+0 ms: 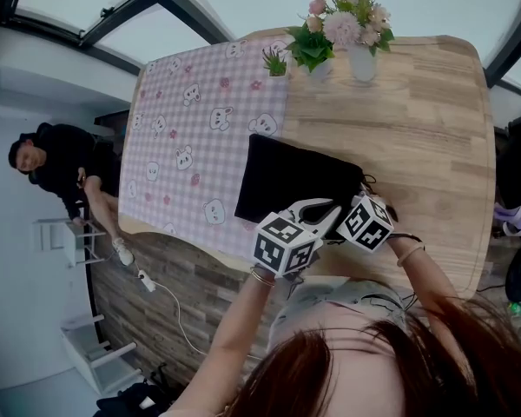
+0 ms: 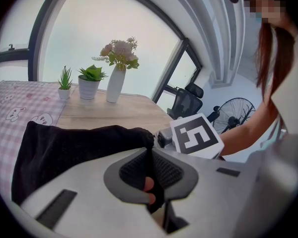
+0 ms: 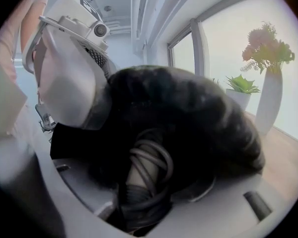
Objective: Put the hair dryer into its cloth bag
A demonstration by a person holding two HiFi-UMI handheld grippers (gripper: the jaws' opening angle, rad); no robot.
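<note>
The hair dryer (image 3: 140, 175) shows only in the right gripper view. Its handle, wrapped in loops of dark cord, sticks out of the mouth of the black cloth bag (image 1: 293, 179), and the rest of it is hidden inside the cloth. The bag lies near the table's front edge, partly on the bare wood and partly on the tablecloth's corner, with its mouth turned toward the person.

The left gripper (image 2: 149, 155) is clenched on the rim of the bag's mouth, with a fold of black cloth pinched between its pads. The right gripper (image 1: 362, 196) has its jaws wide apart on either side of the cord-wrapped handle. The pads do not seem to press on it.

The wooden table (image 1: 421, 137) is pale and has rounded corners. A pink checked tablecloth (image 1: 187, 124) printed with small rabbits covers its left part. At the far edge stand a white vase of pink flowers (image 1: 361, 57) and two small potted plants (image 1: 276, 62).

Large windows with dark frames curve up behind the table. In the left gripper view a black office chair (image 2: 187, 101) and a floor fan (image 2: 234, 115) stand past the table's end. In the head view the floor (image 1: 161, 289) is grey wood plank, and a person in black (image 1: 62, 165) is down at the left.
</note>
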